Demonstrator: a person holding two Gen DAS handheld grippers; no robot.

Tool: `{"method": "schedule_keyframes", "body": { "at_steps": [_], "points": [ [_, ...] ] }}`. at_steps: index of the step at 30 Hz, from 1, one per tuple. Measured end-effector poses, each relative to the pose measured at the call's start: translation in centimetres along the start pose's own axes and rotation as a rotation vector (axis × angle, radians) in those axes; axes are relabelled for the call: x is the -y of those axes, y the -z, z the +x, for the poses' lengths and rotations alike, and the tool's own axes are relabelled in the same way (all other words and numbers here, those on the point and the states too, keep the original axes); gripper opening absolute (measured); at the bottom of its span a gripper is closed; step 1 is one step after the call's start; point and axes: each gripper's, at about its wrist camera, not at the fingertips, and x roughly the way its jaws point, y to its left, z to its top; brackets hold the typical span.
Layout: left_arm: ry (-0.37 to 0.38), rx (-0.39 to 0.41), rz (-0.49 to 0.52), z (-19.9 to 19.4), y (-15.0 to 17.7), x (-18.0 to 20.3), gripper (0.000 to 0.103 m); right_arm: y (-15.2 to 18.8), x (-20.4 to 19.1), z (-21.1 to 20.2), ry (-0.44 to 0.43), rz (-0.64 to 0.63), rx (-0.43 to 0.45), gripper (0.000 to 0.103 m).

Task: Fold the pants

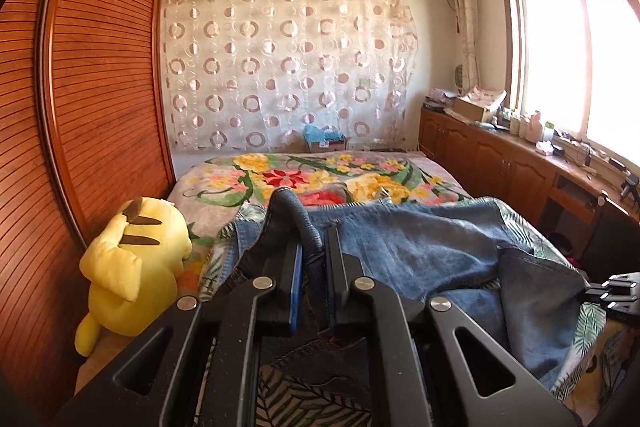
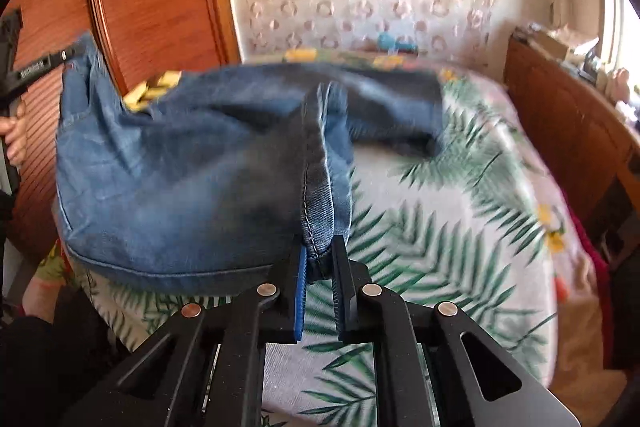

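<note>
Blue denim pants (image 1: 420, 247) lie partly lifted over the bed. In the left wrist view my left gripper (image 1: 314, 243) is shut on a dark rolled edge of the pants that arches up between its fingers. The right gripper (image 1: 616, 293) shows at the right edge of that view, at the pants' other end. In the right wrist view my right gripper (image 2: 319, 247) is shut on a stitched seam fold of the pants (image 2: 180, 187), which hang blurred above the sheet. The left gripper (image 2: 36, 67) holds their far left corner, with a hand (image 2: 16, 135) below it.
The bed carries a leaf-print sheet (image 2: 440, 227) and, further back, a floral blanket (image 1: 304, 175). A yellow plush toy (image 1: 136, 259) sits at the bed's left edge against a wooden slatted wardrobe (image 1: 100, 87). Low wooden cabinets (image 1: 500, 167) with clutter line the right under the window.
</note>
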Motion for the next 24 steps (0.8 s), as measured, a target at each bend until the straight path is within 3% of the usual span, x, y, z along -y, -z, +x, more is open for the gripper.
{"method": "schedule_keyframes", "body": {
  "at_steps": [6, 12, 19, 24],
  "points": [
    [-0.03, 0.054, -0.037, -1.0, -2.3, -1.9, 0.011, -3.4, 1.4, -5.7, 0.057, -0.013, 0.157, 0.011],
    [-0.04, 0.084, -0.047, -0.9, -4.0, -2.4, 0.011, -6.4, 2.1, -9.0, 0.113, -0.041, 0.259, 0.011],
    [-0.052, 0.082, -0.069, -0.3, -4.3, -2.9, 0.011, -8.0, 1.1, -10.2, 0.155, -0.082, 0.32, 0.01],
    [-0.069, 0.057, -0.067, 1.4, -4.5, -3.3, 0.011, -8.4, -0.4, -8.2, 0.189, -0.108, 0.322, 0.01]
  ]
}}
